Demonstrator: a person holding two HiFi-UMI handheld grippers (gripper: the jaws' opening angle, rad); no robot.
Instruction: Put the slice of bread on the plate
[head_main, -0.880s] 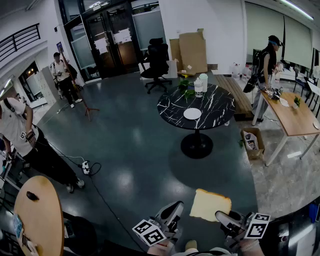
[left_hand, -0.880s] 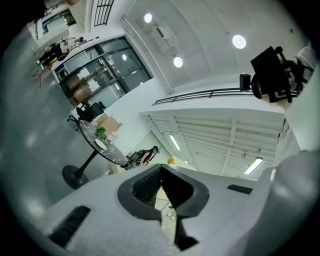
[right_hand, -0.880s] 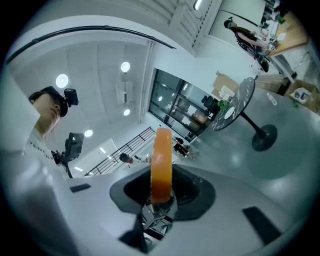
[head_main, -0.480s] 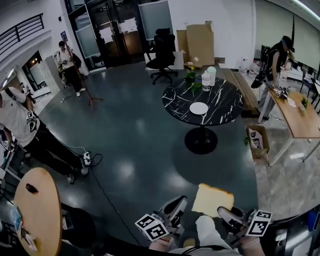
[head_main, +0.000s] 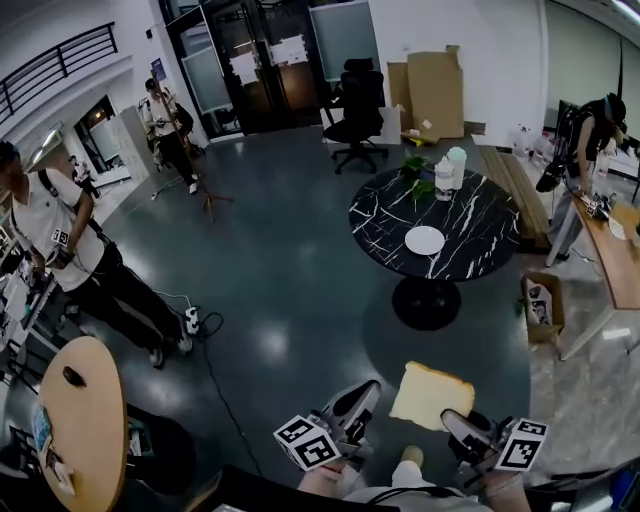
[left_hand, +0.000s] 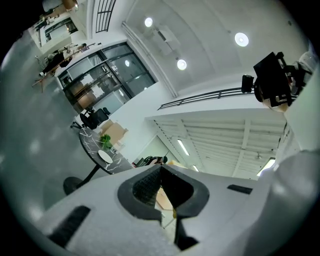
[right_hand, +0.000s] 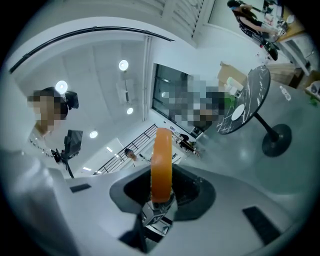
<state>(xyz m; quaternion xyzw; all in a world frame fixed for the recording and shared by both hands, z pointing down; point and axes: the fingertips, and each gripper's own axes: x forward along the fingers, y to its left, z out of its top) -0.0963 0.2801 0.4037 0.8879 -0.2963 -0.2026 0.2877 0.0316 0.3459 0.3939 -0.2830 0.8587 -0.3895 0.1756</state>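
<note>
A pale slice of bread hangs flat over the dark floor, with my right gripper shut on its near edge. In the right gripper view the bread stands edge-on between the jaws. My left gripper is just left of the bread, apart from it, its jaws together with nothing in them. The white plate lies on the round black marble table well ahead. It also shows small in the left gripper view as plate and in the right gripper view as plate.
A plant and a bottle stand at the table's far side. An open cardboard box sits on the floor right of the table. A person in white stands at left, a wooden table is near left, and a cable with power strip crosses the floor.
The head view has swung left, so the marble table and plate now sit further right and slightly lower. The bread stays held by the right gripper; both grippers keep their place in the picture.
</note>
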